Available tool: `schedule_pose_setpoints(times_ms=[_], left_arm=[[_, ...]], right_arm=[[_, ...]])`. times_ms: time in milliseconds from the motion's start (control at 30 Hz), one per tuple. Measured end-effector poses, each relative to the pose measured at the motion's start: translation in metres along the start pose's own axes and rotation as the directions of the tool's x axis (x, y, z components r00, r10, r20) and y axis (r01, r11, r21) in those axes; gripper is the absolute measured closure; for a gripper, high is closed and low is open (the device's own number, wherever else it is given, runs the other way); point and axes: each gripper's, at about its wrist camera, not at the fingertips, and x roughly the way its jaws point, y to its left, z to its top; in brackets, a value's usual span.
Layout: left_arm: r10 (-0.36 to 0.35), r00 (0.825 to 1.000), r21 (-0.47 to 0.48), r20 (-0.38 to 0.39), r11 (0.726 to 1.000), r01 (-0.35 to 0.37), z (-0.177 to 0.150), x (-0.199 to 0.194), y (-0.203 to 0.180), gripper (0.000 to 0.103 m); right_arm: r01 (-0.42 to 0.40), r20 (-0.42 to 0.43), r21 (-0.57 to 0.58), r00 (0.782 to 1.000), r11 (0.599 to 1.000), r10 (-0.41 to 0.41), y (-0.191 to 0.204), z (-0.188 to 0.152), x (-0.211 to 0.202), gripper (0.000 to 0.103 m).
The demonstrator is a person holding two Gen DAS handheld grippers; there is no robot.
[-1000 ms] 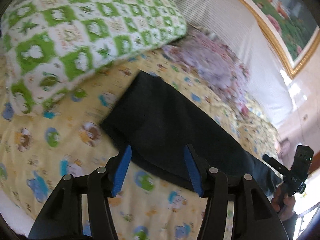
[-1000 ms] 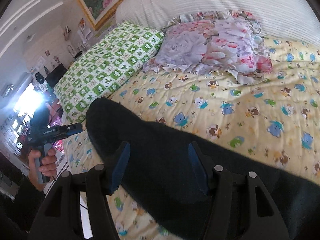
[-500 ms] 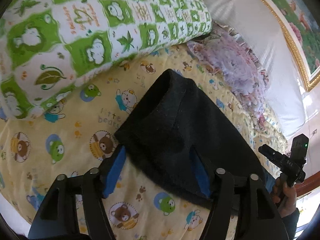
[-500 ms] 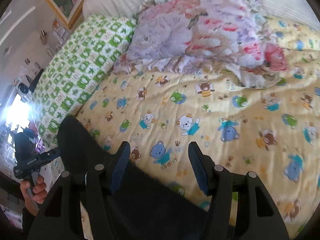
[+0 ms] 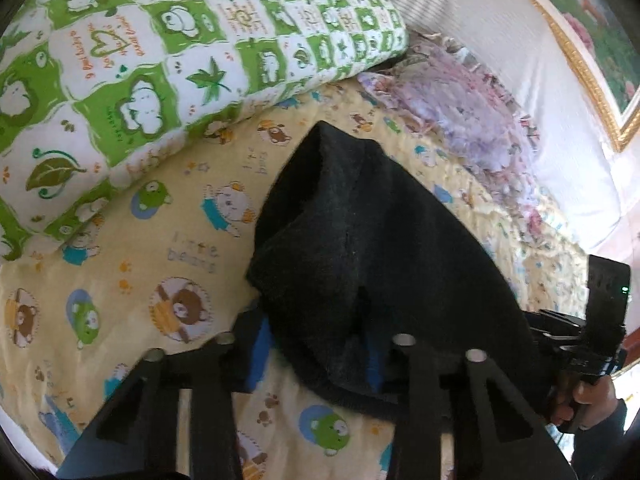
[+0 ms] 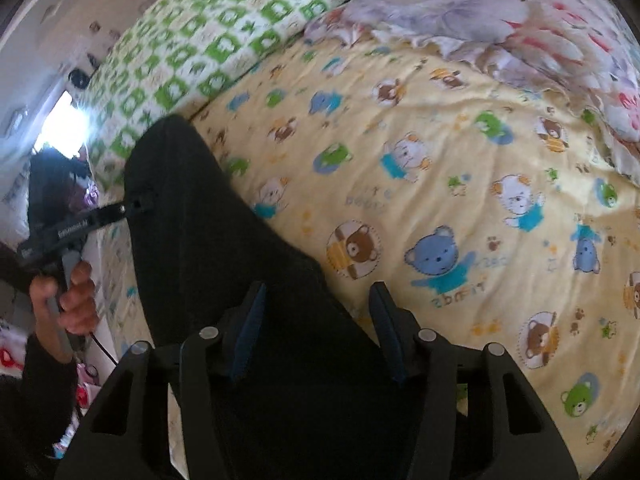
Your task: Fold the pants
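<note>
Left wrist view showed my left gripper (image 5: pixel 316 354) with its blue-padded fingers (image 5: pixel 256 356) spread wide, the near edge of the black pants (image 5: pixel 360 248) bunched and raised between them. The cloth draped over the right finger so that only a strip of its pad showed; whether either pad touched the fabric I could not tell. The pants lay on the yellow bear-print bedsheet (image 5: pixel 152 264), running from a far corner near the green checked pillow (image 5: pixel 160 60) back toward the near right, where my right hand (image 5: pixel 580 400) held the other gripper's handle. A ruffled floral pillow (image 5: pixel 460 112) sat far right, below a gold-framed picture (image 5: pixel 592 40).

Right wrist view had my right gripper (image 6: pixel 316 328) also spread wide and holding nothing. Its left finger (image 6: pixel 248 328) sat over the pants (image 6: pixel 224 264), its right finger over the bedsheet (image 6: pixel 440 152) just beside the cloth's edge. The pants stretched away to the far left, where my left hand (image 6: pixel 68 300) gripped its tool at the garment's end.
</note>
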Motion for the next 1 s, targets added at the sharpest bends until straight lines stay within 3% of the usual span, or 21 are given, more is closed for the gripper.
schedule_pose_setpoints(times_ms=[100, 200, 267, 300, 400, 500, 567, 667, 767, 900, 1000], left_arm=[[-0.001, 1.000, 0.035, 0.023, 0.999, 0.000, -0.003, -0.002, -0.007, 0.077], [-0.005, 1.000, 0.038, 0.026, 0.999, 0.004, -0.004, -0.002, -0.007, 0.077], [-0.025, 0.999, 0.020, 0.022, 1.000, 0.024, -0.003, -0.002, -0.003, 0.078], [-0.037, 0.999, 0.010, 0.021, 0.999, 0.037, -0.002, -0.002, -0.001, 0.078], [-0.060, 0.998, 0.001, 0.028, 0.998, 0.060, 0.000, -0.006, 0.002, 0.080], [-0.097, 0.992, -0.006, 0.077, 0.995, 0.098, 0.002, -0.028, -0.001, 0.082], [-0.138, 0.982, 0.001, 0.130, 0.990, 0.139, 0.003, -0.047, -0.004, 0.082], [-0.139, 0.979, 0.023, 0.148, 0.990, 0.137, 0.006, -0.056, -0.009, 0.082], [-0.111, 0.988, 0.027, 0.111, 0.994, 0.108, 0.006, -0.042, -0.004, 0.082], [-0.102, 0.993, 0.034, 0.058, 0.994, 0.100, 0.006, -0.020, 0.007, 0.081], [-0.049, 0.998, 0.067, 0.034, 0.997, 0.047, 0.004, -0.011, 0.006, 0.076]], right_arm=[[-0.056, 0.003, 0.048, 0.998, 0.997, 0.056, -0.005, 0.003, -0.001, 0.054], [-0.185, 0.064, 0.149, 0.982, 0.971, 0.177, -0.021, 0.010, -0.006, 0.054], [-0.183, 0.057, 0.143, 0.983, 0.973, 0.176, -0.020, 0.016, -0.001, 0.066], [-0.161, 0.028, 0.141, 0.987, 0.977, 0.159, -0.017, 0.017, 0.006, 0.078], [-0.107, 0.016, 0.094, 0.994, 0.990, 0.106, -0.005, 0.014, 0.010, 0.088], [-0.037, 0.116, 0.074, 0.993, 0.997, 0.028, 0.003, 0.016, -0.017, 0.093], [0.102, 0.243, 0.028, 0.964, 0.994, -0.106, 0.016, 0.024, -0.051, 0.093], [0.220, 0.317, -0.015, 0.926, 0.975, -0.204, 0.028, 0.035, -0.062, 0.094], [0.265, 0.294, -0.031, 0.924, 0.964, -0.245, 0.028, 0.038, -0.039, 0.094], [0.246, 0.272, 0.020, 0.931, 0.969, -0.243, 0.011, 0.032, -0.008, 0.094], [0.255, 0.249, 0.044, 0.933, 0.966, -0.258, 0.010, 0.027, 0.009, 0.092]])
